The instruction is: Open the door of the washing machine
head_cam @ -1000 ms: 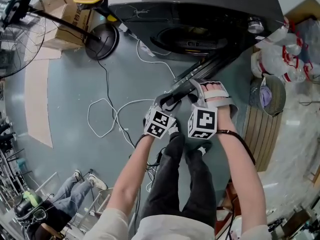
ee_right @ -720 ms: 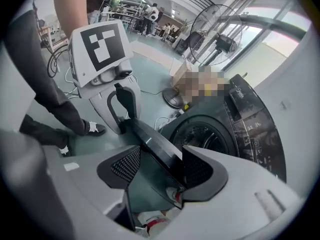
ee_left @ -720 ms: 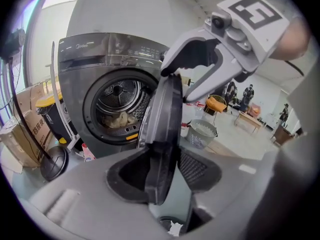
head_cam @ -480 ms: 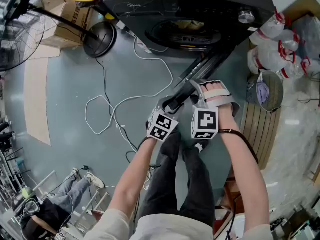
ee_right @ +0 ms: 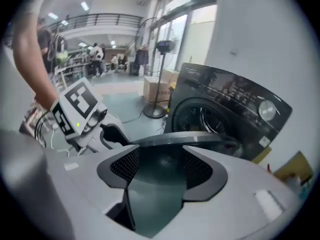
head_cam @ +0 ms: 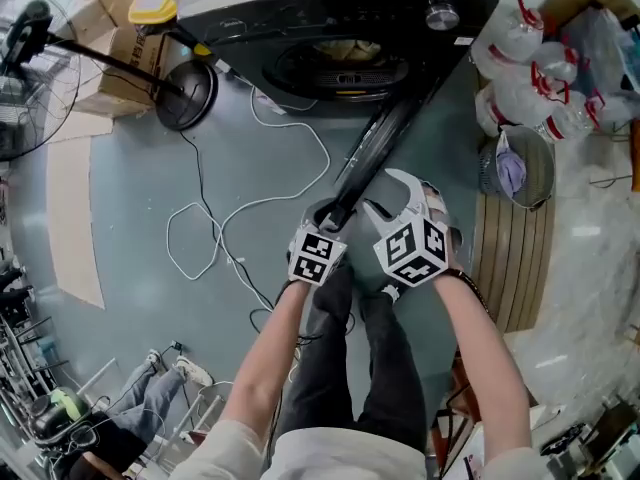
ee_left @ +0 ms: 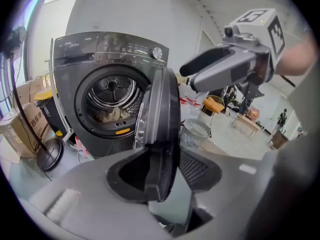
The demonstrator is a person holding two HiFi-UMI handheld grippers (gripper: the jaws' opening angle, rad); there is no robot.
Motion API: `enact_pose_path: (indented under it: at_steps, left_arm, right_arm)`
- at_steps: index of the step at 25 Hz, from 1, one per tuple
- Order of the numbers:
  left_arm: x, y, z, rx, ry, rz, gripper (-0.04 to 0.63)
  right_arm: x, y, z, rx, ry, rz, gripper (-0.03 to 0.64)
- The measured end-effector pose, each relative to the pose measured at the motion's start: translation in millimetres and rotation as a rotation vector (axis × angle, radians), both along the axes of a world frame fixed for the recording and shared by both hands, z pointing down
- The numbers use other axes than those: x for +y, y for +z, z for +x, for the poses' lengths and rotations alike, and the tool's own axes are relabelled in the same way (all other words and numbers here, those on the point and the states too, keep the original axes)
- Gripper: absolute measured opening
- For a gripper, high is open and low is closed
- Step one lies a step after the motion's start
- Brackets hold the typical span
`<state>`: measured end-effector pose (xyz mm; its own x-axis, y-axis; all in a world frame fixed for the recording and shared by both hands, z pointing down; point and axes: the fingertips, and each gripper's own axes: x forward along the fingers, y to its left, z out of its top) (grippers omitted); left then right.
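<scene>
Door (ee_left: 159,114) stands swung well out from the washing machine (ee_left: 100,46), its edge between the left hand-held gripper's (ee_left: 161,173) jaws, which have just been opening, while the right hand-held gripper (ee_right: 160,176) sits open and empty alongside; seemingly only the release remains.

Lit brightly and evenly by ceiling lamps (ee_right: 84,6) and tall windows (ee_right: 197,21), blown white there. Dull sheen on washing machine (ee_left: 95,59). Bent hard by fisheye, vignetted black at gripper-view corners. Blurred close to lenses.
</scene>
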<state>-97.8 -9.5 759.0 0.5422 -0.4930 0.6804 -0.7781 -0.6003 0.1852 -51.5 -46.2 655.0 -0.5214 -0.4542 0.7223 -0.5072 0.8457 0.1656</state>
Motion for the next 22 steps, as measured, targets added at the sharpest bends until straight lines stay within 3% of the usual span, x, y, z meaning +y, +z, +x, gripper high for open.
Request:
enact_pose_path:
  at_steps: [5, 8, 15, 19, 22]
  left_arm:
    - [8, 3, 10, -0.001, -0.020, 0.003, 0.225]
    - [15, 3, 19, 0.012, -0.047, 0.003, 0.225]
    - [32, -3, 53, 0.039, -0.021, -0.011, 0.225]
    - [42, -5, 71, 0.049, 0.003, -0.012, 0.229]
    - [51, -5, 88, 0.050, 0.030, -0.023, 0.230]
  right_arm:
    - [4, -3, 15, -0.272, 0.334, -0.167, 0.235]
    - [11, 3, 19, -0.367, 0.480, -0.232, 0.233]
    - [14, 14, 32, -0.455, 0.620, -0.284, 0.232]
    - [19, 19, 44, -0.455, 0.649, -0.282, 0.229]
    - [26, 21, 62, -0.444, 0.674, -0.280, 0.191]
